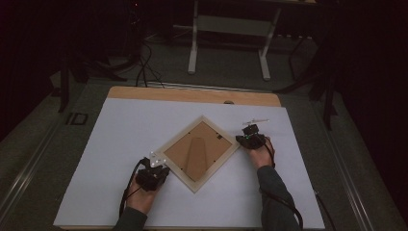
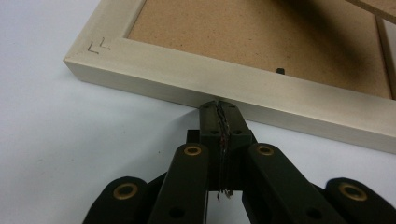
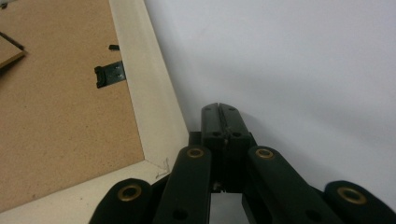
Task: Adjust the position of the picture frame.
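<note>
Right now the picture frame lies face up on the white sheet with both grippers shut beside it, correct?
Not quite: the picture frame lies face down, its brown backing board and clips showing, as the high view shows. It does lie on the white sheet, with the left gripper and right gripper shut beside it.

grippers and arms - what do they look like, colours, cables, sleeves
Both the left gripper and the right gripper are black, each with two flat black jaws on jointed links set with brass-coloured rivets. The left one carries a grey three-cornered plate on top; the right shows a small green light. A black cable trails from each. The person wears dark grey long sleeves.
</note>
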`<state>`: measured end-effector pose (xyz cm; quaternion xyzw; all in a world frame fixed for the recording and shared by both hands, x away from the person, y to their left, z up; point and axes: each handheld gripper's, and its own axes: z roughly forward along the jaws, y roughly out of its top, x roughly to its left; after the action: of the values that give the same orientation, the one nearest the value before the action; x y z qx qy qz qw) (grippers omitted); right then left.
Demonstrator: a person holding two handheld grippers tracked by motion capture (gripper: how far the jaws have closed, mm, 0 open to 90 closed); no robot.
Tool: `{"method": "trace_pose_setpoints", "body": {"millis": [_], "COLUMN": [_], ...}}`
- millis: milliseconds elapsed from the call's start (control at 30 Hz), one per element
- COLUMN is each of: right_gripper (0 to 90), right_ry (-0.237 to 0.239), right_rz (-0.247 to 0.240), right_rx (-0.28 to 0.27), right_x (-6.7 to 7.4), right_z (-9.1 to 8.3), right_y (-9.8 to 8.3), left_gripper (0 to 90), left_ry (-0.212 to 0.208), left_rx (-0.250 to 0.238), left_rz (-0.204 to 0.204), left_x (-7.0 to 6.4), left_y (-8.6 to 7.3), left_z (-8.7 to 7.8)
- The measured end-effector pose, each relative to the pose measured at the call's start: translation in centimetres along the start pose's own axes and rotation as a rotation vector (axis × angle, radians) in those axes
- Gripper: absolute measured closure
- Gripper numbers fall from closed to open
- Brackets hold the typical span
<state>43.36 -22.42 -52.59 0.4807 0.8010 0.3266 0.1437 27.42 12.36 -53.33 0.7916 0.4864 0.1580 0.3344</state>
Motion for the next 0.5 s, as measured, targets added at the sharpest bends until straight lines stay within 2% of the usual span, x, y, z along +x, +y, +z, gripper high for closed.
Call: {"method": "trace_pose_setpoints", "body": {"millis": [233, 500], "right_gripper": [90.0, 90.0], "right_ry": [0.001, 0.005], "right_rz": [-0.005, -0.012], "right_rx": [0.004, 0.008], "right_x": [0.03, 0.14], "right_z": [-0.14, -0.42], "right_y": [-0.11, -0.40], "left_gripper": [90.0, 90.0], "left_ry": [-0.005, -0.011], "left_rx": [0.020, 0.018], "left_rz": [-0.005, -0.025], "left_x": [0.14, 0.33], "left_y": [0.39, 0.59], "left_z": [0.13, 0.33]}}
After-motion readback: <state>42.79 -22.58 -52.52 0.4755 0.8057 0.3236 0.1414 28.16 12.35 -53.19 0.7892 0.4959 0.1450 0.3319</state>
